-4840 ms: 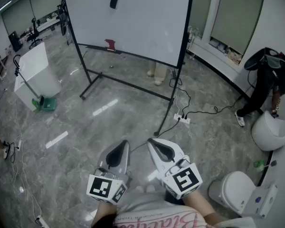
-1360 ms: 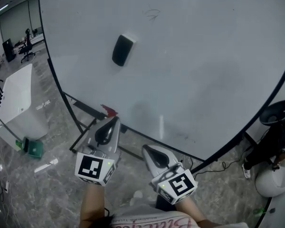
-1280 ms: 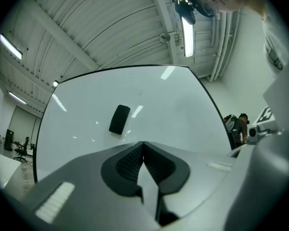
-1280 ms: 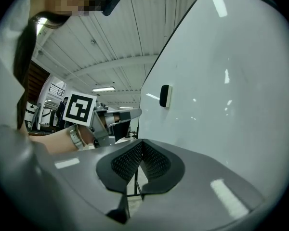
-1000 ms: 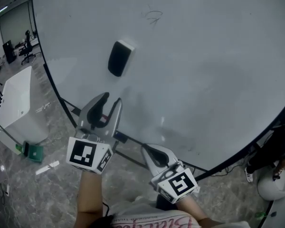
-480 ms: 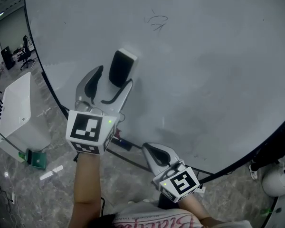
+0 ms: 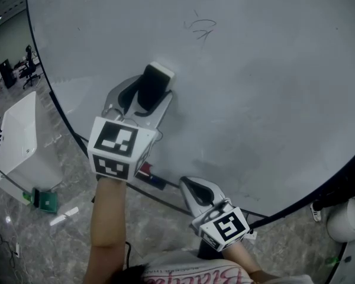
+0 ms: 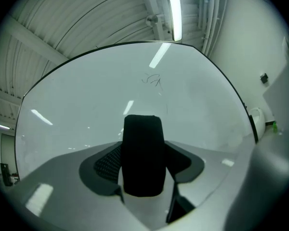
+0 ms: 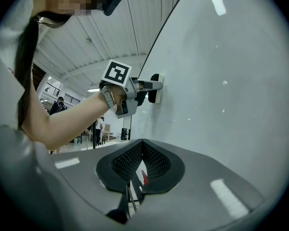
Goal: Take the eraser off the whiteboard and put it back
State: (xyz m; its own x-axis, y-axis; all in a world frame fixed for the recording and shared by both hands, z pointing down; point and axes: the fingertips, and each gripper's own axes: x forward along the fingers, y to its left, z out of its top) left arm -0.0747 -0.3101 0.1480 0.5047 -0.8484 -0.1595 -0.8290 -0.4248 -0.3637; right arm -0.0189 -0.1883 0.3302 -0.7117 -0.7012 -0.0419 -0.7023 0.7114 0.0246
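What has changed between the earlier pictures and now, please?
The person walked up to the whiteboard. The left gripper rose from beside the right gripper to the eraser; its jaws opened wide, then have just been closing on the eraser, with no gap showing at either pad. The eraser stays stuck to the board, and the right gripper stays low and shut.

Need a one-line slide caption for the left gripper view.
Left gripper, jaws just closed further, pinches the black eraser on the whiteboard, below a faint scribble.
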